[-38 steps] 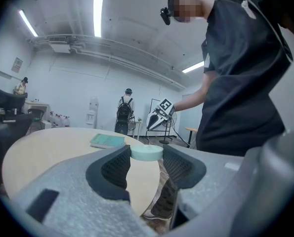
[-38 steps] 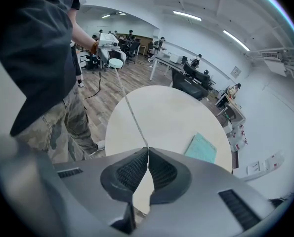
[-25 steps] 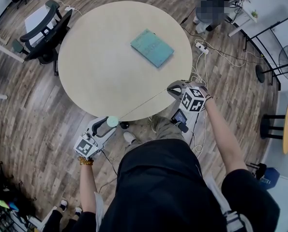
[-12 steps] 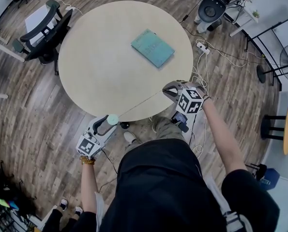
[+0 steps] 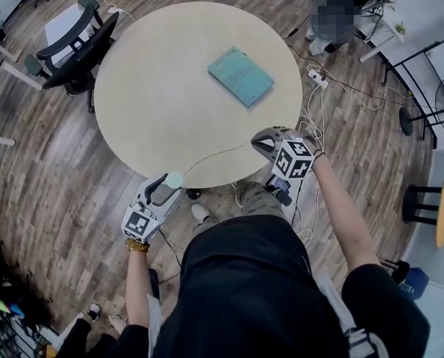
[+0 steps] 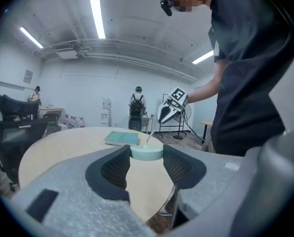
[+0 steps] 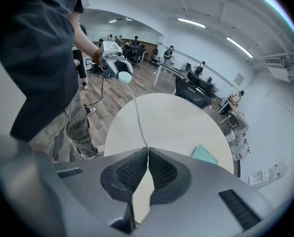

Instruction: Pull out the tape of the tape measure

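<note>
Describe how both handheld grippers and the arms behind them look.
Both the left gripper and the right gripper have pale grey, grainy bodies, with dark ribbed pads on the fingers. Each carries a white cube printed with black square markers. A beaded bracelet circles the left wrist. The person wears a black short-sleeved top.

A round pale desk (image 5: 169, 88) stands on a wood-plank floor (image 5: 42, 177), with a black office chair (image 5: 76, 47) at its far left edge and white cables (image 5: 315, 118) trailing to its right. Long strip lights (image 6: 98, 16) shine from a white ceiling above white walls (image 6: 87, 90).
</note>
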{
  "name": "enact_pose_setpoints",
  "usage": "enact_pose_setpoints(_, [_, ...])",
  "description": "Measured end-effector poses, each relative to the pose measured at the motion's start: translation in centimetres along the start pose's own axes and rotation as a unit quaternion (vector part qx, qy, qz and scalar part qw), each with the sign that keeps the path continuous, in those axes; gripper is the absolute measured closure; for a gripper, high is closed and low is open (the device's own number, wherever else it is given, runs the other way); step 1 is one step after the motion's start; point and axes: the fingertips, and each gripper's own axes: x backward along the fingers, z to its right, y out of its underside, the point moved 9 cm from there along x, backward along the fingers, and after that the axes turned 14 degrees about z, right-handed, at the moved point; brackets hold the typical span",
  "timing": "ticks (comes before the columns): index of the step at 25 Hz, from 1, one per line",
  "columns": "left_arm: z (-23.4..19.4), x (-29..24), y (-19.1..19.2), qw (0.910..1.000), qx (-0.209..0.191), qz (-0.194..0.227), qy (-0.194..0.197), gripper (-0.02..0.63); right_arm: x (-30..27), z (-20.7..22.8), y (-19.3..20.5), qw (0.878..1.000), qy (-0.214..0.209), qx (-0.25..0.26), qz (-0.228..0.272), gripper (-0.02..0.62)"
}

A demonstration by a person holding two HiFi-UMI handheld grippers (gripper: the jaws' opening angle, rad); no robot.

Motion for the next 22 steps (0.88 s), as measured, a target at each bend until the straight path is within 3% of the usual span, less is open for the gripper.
enact_pose_setpoints(11, [-1.0, -1.3, 0.9, 0.9943, -0.008, 0.006, -0.106, 0.39, -1.4, 0.5, -0.6, 0.998, 0.029, -0.046, 0.027, 0.589])
enact_pose_setpoints(22, [-0.6, -3.2, 1.4, 0.9884, 0.018, 0.011, -0.15, 0.39, -3.0, -0.1, -0.1, 0.994, 0.044, -0.095, 0.041, 0.588])
